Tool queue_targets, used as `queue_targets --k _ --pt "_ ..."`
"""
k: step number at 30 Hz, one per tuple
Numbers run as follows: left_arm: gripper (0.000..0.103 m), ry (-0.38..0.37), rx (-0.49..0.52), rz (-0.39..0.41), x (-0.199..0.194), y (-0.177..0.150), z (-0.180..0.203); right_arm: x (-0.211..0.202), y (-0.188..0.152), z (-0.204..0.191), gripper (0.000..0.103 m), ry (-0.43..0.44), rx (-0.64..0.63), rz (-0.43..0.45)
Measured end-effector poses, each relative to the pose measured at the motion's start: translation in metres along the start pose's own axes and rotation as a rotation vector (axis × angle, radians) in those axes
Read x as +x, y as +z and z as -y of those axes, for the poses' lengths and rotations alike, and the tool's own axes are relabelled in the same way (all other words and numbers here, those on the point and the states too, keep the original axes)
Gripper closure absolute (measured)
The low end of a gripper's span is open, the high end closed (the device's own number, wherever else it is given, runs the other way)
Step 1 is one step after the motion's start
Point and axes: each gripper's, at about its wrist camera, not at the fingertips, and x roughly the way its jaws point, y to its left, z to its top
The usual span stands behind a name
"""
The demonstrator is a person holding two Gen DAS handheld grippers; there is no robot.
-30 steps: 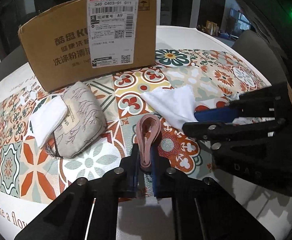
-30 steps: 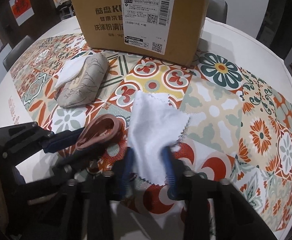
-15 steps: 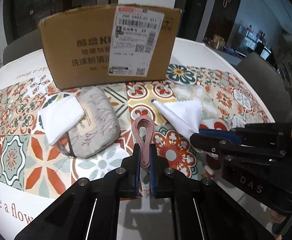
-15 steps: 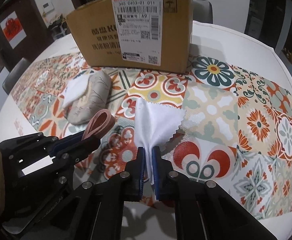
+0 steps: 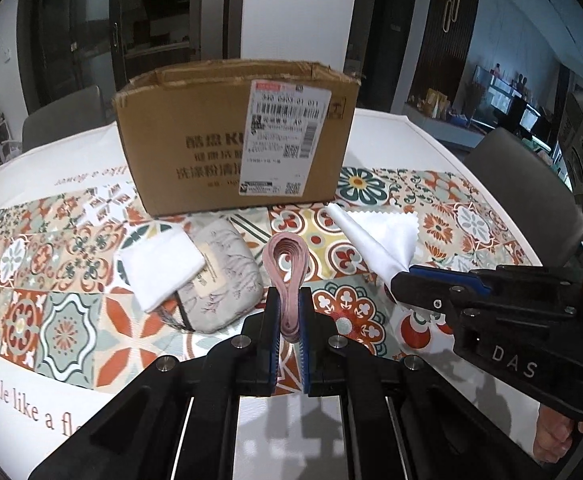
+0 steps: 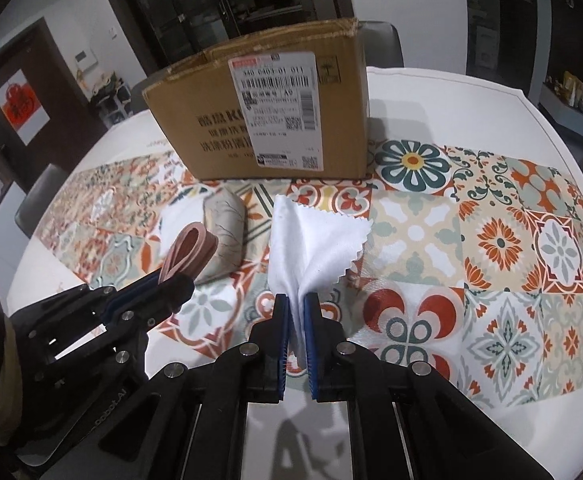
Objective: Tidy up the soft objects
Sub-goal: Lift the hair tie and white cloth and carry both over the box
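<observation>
My left gripper [image 5: 289, 300] is shut on a pink looped band [image 5: 287, 264] and holds it above the table. It also shows in the right wrist view [image 6: 187, 250]. My right gripper [image 6: 296, 304] is shut on a white cloth [image 6: 311, 240] with pinked edges, lifted off the table; the cloth also shows in the left wrist view [image 5: 375, 236]. An open cardboard box [image 5: 231, 136] stands upright behind both. A beige pouch [image 5: 215, 276] with a folded white cloth [image 5: 159, 264] on it lies left of the band.
The round white table [image 6: 471, 92] carries a patterned tile runner [image 6: 511, 240]. Grey chairs [image 5: 63, 116] stand behind the table and at its right. The box fills the middle back of the table.
Both grippers have risen with their loads: the pink band and the white cloth came off the table. The right gripper closed on the cloth. The box top is now visible.
</observation>
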Motion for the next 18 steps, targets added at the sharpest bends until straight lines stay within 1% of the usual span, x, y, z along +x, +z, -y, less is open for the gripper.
queue_targets --k 7,18 --pt "0.093 0.006 -0.004 0.039 -0.028 0.006 -0.005 -0.021 0.002 -0.014 0.094 0.012 0.014 0.043" --pt "0.093 0.02 -0.003 0.101 -0.066 0.014 -0.016 -0.054 0.008 -0.042 0.094 0.014 -0.003 0.121"
